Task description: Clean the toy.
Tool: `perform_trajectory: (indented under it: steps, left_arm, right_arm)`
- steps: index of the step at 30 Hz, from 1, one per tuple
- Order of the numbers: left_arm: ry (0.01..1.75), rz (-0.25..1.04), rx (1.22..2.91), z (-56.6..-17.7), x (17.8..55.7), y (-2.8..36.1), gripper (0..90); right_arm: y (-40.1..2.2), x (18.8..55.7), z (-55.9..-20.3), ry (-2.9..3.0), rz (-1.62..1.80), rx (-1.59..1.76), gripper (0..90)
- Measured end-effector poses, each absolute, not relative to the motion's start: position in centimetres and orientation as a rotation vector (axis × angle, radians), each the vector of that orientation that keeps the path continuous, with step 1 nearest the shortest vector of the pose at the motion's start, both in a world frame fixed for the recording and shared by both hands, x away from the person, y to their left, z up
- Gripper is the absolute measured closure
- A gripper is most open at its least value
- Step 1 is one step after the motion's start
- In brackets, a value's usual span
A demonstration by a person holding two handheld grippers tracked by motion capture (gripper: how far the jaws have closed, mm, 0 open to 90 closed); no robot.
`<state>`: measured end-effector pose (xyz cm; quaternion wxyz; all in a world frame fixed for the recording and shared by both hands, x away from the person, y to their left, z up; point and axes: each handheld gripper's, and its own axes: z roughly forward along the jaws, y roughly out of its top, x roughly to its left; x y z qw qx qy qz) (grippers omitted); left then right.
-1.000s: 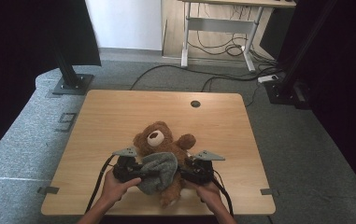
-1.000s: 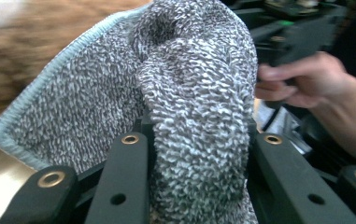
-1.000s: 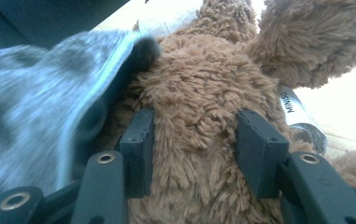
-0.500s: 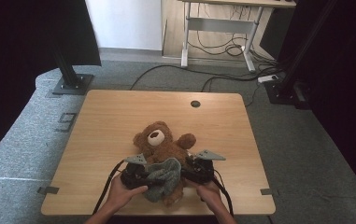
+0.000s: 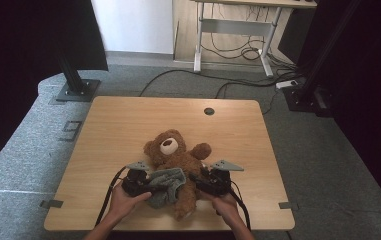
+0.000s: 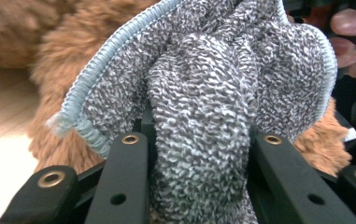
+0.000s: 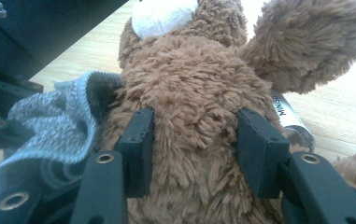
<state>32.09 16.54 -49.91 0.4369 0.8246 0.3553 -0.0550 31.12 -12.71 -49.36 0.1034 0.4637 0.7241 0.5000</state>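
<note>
So the left gripper (image 6: 196, 154) was clamped on a bunched fold of the grey knit cloth (image 6: 199, 88), while the right gripper (image 7: 192, 149) squeezed the brown teddy bear (image 5: 175, 160) around its body. The cloth lay draped over the bear's belly between the two grippers. The bear lay on its back near the tabletop's (image 5: 118, 130) front edge, head toward the far edge.

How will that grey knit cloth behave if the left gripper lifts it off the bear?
Probably floppy: the grey knit cloth bunches and folds between the left gripper's fingers. Likely light, as it drapes loosely over the teddy bear. Its looped texture looks grippy, so slipping seems unlikely, though it may cling to the bear's fur.
</note>
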Motion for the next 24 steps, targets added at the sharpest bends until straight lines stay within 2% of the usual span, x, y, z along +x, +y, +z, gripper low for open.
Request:
perform_trajectory:
  steps: [12, 20, 24]
  left_arm:
    - [0.943, -0.082, 1.998, -49.0, 33.0, 19.1, 67.3]
    - [0.851, -0.108, 1.993, -47.7, 31.8, 17.3, 67.2]
    - [0.848, -0.114, 2.014, -47.9, 32.1, 16.4, 67.1]
  right_arm:
    - [-12.8, 31.1, -49.5, 2.142, 1.484, 1.353, 50.5]
    - [-12.6, 31.0, -49.4, 2.138, 1.478, 1.352, 50.2]
    - [-13.5, 31.0, -48.2, 2.138, 1.496, 1.321, 49.5]
